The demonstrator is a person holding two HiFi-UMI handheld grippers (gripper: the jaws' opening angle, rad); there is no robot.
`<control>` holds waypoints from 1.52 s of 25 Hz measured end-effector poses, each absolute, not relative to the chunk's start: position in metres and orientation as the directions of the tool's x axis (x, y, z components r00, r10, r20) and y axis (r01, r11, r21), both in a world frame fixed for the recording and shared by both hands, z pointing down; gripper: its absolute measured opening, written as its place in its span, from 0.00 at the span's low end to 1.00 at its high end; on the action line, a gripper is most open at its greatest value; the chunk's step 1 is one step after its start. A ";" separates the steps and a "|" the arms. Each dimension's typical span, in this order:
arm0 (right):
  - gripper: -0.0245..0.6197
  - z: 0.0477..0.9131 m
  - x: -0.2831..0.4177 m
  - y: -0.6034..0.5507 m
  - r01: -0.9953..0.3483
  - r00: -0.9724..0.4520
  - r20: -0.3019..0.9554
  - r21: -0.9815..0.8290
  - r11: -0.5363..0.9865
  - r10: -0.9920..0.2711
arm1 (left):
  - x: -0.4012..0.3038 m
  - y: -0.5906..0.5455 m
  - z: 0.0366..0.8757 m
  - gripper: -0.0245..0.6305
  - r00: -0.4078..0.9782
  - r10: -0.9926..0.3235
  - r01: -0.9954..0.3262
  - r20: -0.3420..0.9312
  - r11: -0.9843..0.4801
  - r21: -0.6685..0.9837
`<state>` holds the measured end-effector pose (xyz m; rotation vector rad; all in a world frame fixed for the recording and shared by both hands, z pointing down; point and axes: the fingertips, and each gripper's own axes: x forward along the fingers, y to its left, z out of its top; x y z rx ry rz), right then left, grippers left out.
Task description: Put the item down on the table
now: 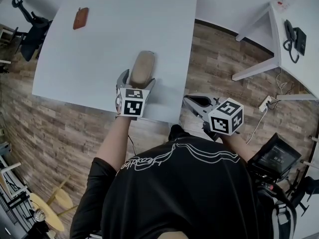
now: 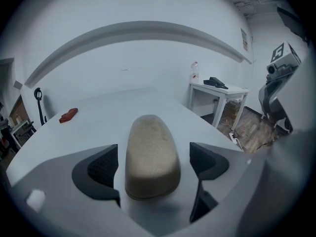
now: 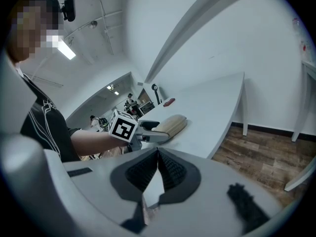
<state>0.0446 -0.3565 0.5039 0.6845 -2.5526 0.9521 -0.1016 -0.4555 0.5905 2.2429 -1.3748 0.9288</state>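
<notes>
1. The white worktop [image 1: 99, 34] fills the upper left of the head view, over a wood-plank floor [image 1: 55, 133].
2. A person in a black shirt [image 1: 184, 193] stands at its near edge, a gripper in each hand.
3. A second white desk [image 1: 304, 68] stands well apart to the right and carries a black telephone [image 1: 294, 39].
4. The left gripper [image 1: 136, 81] reaches over the worktop's near edge. Its jaws are spread wide and released – they flank the tan oblong block without pressing on it, with a gap on either side.
5. The right gripper [image 3: 158, 168] hangs off the worktop's near right corner, above the floor; its jaws are clenched together with nothing between them.
6. The tan oblong block [image 2: 150, 152] – round-topped and rough-surfaced – lies flat on the worktop near the front edge, lengthwise between the left jaws.
7. A small reddish-brown pouch [image 1: 80, 18] lies far back on the worktop, well apart from the block.
</notes>
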 end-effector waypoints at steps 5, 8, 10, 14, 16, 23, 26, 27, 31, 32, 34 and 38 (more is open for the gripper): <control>0.05 0.493 0.036 -0.340 -0.527 -0.840 0.434 -0.504 0.685 -0.327 | -0.103 -0.430 0.563 0.71 0.365 -0.659 -0.892 0.658 -0.451 0.043; 0.05 0.472 0.017 -0.301 -0.511 -0.849 0.407 -0.475 0.716 -0.336 | -0.111 -0.378 0.529 0.70 0.423 -0.663 -0.881 0.617 -0.461 0.108; 0.05 0.462 0.008 -0.282 -0.499 -0.857 0.388 -0.459 0.735 -0.339 | -0.109 -0.351 0.507 0.69 0.463 -0.668 -0.866 0.583 -0.480 0.139; 0.05 0.437 -0.007 -0.251 -0.461 -0.883 0.319 -0.461 0.758 -0.343 | -0.104 -0.297 0.464 0.64 0.562 -0.653 -0.820 0.507 -0.519 0.241; 0.05 0.425 -0.016 -0.232 -0.445 -0.892 0.297 -0.452 0.773 -0.340 | -0.105 -0.267 0.444 0.58 0.601 -0.643 -0.797 0.474 -0.528 0.295; 0.05 0.383 -0.042 -0.187 -0.388 -0.919 0.229 -0.398 0.831 -0.320 | -0.119 -0.200 0.390 0.26 0.619 -0.692 -0.781 0.373 -0.490 0.387; 0.05 0.370 -0.049 -0.168 -0.372 -0.926 0.212 -0.386 0.844 -0.311 | -0.124 -0.177 0.388 0.12 0.611 -0.688 -0.790 0.392 -0.500 0.355; 0.05 0.369 -0.051 -0.161 -0.367 -0.928 0.210 -0.383 0.848 -0.307 | -0.124 -0.169 0.389 0.06 0.616 -0.681 -0.787 0.396 -0.512 0.344; 0.05 0.367 -0.064 -0.128 -0.352 -0.933 0.211 -0.380 0.855 -0.291 | -0.117 -0.128 0.380 0.05 0.686 -0.640 -0.728 0.346 -0.594 0.343; 0.05 0.366 -0.068 -0.120 -0.346 -0.935 0.212 -0.378 0.859 -0.284 | -0.117 -0.121 0.379 0.05 0.694 -0.635 -0.720 0.341 -0.603 0.342; 0.05 0.365 -0.073 -0.111 -0.333 -0.939 0.216 -0.368 0.868 -0.269 | -0.115 -0.115 0.378 0.05 0.706 -0.622 -0.708 0.339 -0.612 0.352; 0.05 0.364 -0.074 -0.108 -0.320 -0.943 0.218 -0.373 0.871 -0.252 | -0.110 -0.113 0.377 0.05 0.721 -0.606 -0.693 0.335 -0.623 0.363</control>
